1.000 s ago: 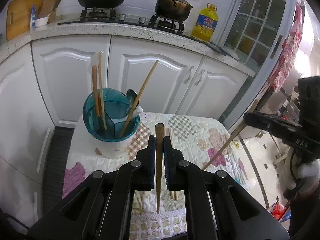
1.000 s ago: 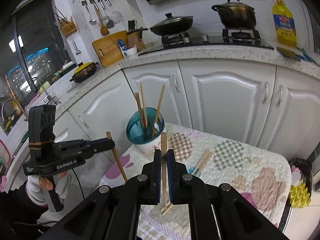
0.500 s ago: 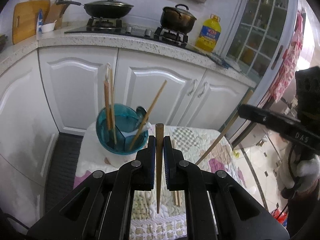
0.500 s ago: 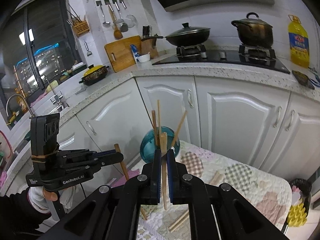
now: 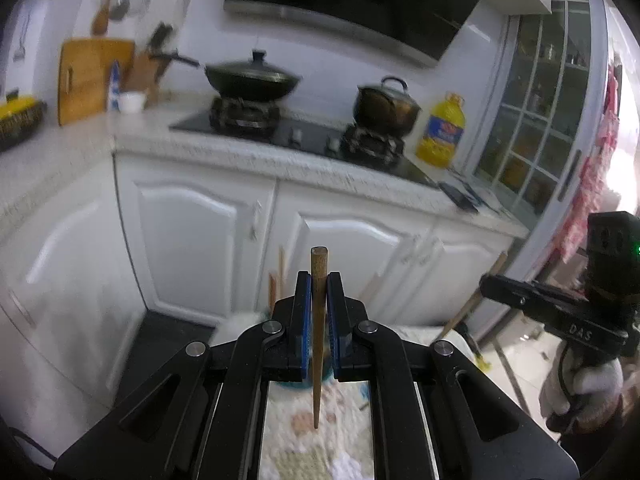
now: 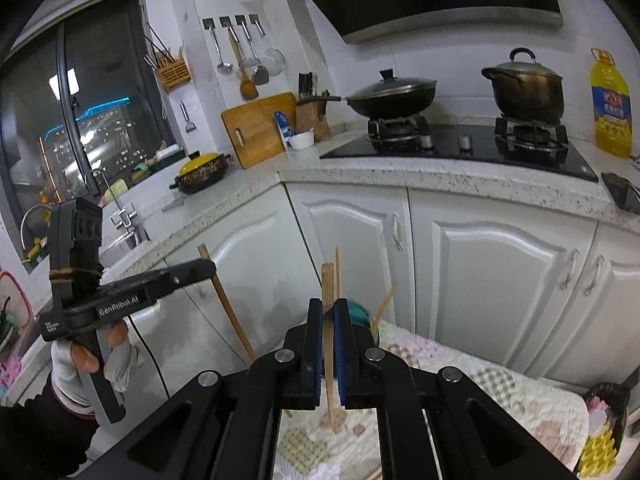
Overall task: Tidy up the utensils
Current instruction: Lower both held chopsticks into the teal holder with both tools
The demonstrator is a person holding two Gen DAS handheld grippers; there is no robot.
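Above the quilted patchwork cloth [image 6: 472, 364], left gripper [image 5: 319, 280] clamps a dark tapered wooden chopstick [image 5: 318, 344] upright; right gripper [image 6: 328, 308] clamps a pale square wooden chopstick [image 6: 328, 344]. "GenRobot.AI" printed on left gripper.

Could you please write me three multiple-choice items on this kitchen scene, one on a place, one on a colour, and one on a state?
1. Where does the lidded wok stand?
A. on the hob's burner
B. in the sink
C. on the quilted cloth

2. What colour is the oil bottle?
A. green
B. yellow
C. red

3. How is the left gripper?
A. wide open and empty
B. shut on a spoon
C. shut on a chopstick

Answers: 1 A, it rests on the burner beside the pot. 2 B, its body is yellow. 3 C, the chopstick stands pinched between its pads.
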